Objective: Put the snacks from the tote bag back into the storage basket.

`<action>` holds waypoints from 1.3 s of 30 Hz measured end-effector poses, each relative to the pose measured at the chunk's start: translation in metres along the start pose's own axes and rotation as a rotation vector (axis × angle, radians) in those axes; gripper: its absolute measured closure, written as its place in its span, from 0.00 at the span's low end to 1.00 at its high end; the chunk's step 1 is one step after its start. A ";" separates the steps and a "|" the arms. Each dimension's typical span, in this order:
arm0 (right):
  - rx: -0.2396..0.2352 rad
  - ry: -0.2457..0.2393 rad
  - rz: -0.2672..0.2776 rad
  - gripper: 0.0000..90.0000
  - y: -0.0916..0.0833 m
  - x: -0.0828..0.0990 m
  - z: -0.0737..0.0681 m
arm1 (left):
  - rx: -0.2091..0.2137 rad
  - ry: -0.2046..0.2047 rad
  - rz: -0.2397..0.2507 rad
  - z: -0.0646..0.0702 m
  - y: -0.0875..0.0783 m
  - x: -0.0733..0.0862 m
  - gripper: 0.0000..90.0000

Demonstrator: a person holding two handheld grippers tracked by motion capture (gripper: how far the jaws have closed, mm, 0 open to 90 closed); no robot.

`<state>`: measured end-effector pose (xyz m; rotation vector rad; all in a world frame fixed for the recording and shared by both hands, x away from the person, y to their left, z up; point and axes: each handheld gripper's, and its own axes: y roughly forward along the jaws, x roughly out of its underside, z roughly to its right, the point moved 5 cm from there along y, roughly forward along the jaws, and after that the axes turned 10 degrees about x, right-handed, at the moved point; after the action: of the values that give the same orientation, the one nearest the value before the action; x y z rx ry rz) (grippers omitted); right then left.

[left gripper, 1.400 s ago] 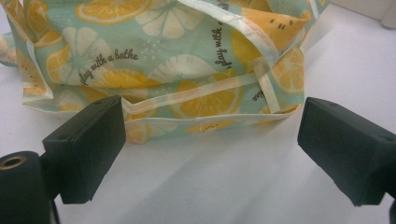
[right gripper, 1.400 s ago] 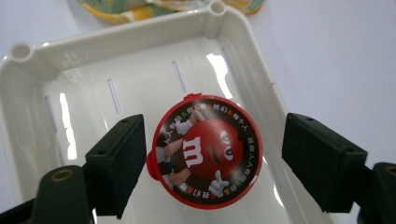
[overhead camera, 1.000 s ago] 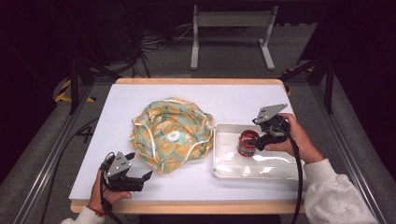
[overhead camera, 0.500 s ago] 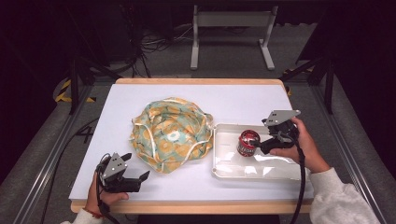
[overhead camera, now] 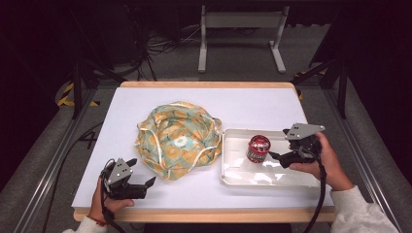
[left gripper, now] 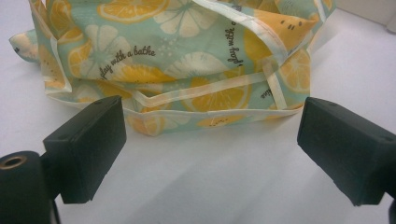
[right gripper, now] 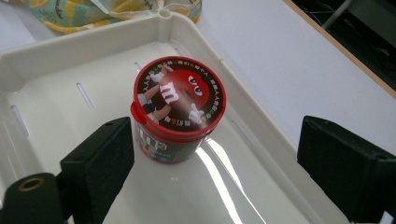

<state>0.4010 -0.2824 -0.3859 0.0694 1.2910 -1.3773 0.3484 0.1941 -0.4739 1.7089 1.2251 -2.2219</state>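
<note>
Small round red-lidded candy tub (right gripper: 177, 109) stands upright in the shallow white plastic tray (overhead camera: 233, 174), right gripper (overhead camera: 281, 158) wide open just beside it, left gripper (overhead camera: 142, 180) wide open near the crumpled citrus-print fabric bag (overhead camera: 177, 138); nothing gripped, goal unknown, progress unjudgeable.

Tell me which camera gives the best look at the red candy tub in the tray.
The right gripper view: the candy tub stands upright in the white tray, close up, its printed red lid readable, between the open right gripper jaws. The high view shows it small.
</note>
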 end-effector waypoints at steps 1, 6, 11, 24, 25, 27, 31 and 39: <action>0.000 0.000 0.000 0.12 0.000 0.000 0.000 | 0.000 0.000 0.000 0.000 0.000 0.000 0.10; 0.018 0.004 0.016 0.12 -0.005 0.011 -0.002 | -0.001 0.000 -0.006 0.000 0.002 0.000 0.10; 0.012 0.015 0.010 0.12 -0.006 0.020 -0.003 | 0.000 0.005 -0.010 -0.001 0.002 0.000 0.10; 0.076 0.049 0.037 0.10 -0.011 0.052 -0.004 | 0.001 0.007 -0.007 0.000 0.003 0.000 0.10; 0.084 0.054 0.038 0.09 -0.012 0.055 -0.003 | 0.004 0.006 -0.009 0.000 0.003 0.000 0.10; 0.088 0.068 0.044 0.09 -0.014 0.059 -0.002 | 0.005 0.010 -0.013 0.000 0.003 0.000 0.10; 0.101 0.098 0.048 0.08 -0.017 0.067 -0.001 | 0.005 0.008 -0.014 0.000 0.003 -0.001 0.10; 0.169 0.173 0.069 0.07 -0.025 0.086 0.002 | 0.003 0.011 -0.008 0.000 0.003 -0.002 0.10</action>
<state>0.3573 -0.3480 -0.4281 0.3520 1.2990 -1.4429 0.3511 0.1913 -0.4744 1.7229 1.2332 -2.2232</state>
